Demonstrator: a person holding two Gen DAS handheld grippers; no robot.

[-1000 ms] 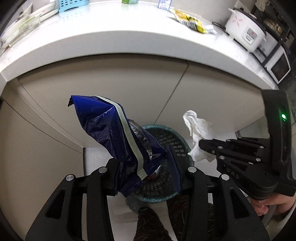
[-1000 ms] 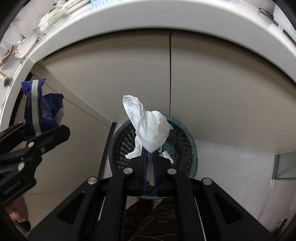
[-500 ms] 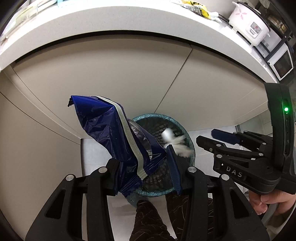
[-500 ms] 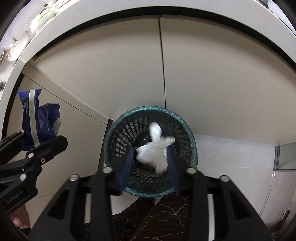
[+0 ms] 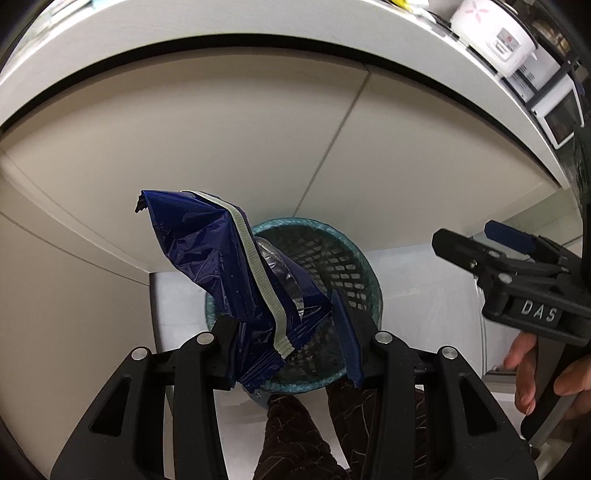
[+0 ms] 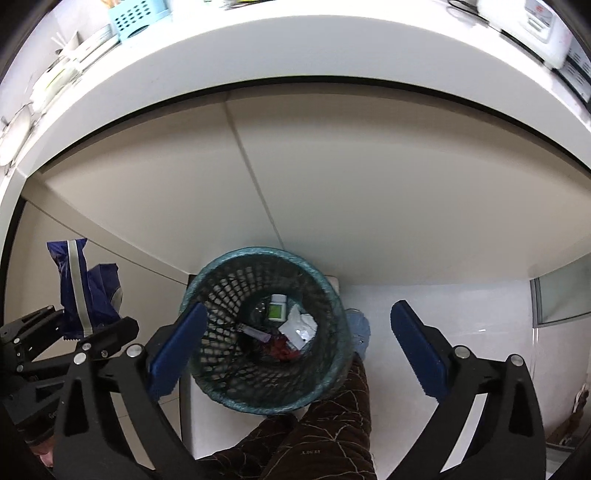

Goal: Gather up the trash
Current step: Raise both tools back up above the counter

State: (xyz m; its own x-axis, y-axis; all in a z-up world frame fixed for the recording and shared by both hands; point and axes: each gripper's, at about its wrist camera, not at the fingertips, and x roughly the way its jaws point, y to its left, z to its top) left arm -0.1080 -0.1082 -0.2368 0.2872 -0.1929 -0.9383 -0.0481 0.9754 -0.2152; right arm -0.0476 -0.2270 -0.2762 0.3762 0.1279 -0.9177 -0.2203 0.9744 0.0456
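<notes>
My left gripper [image 5: 291, 343] is shut on a crumpled dark blue snack bag [image 5: 225, 273] with a pale seam strip, held just above the near-left rim of a teal mesh waste basket [image 5: 343, 258]. The bag also shows in the right wrist view [image 6: 83, 291], left of the basket [image 6: 221, 373]. My right gripper [image 6: 299, 347] is wide open and empty above the basket. A white crumpled tissue [image 6: 299, 328] lies at the basket's bottom among a small green-labelled bottle [image 6: 277, 308] and other scraps. The right gripper also shows in the left wrist view [image 5: 480, 240], to the right of the basket.
Beige cabinet doors [image 6: 332, 192] stand behind the basket under a white countertop edge [image 6: 295, 62]. A white rice cooker [image 5: 495, 33] and a microwave [image 5: 557, 110] sit at the right. The person's patterned trouser legs [image 6: 314, 435] are below the basket. A light blue basket [image 6: 136, 14] is on the counter.
My right gripper opened wide and the white tissue dropped from it into the basket. The right gripper then moved up and to the right. The left gripper moved lower over the basket with the blue bag.
</notes>
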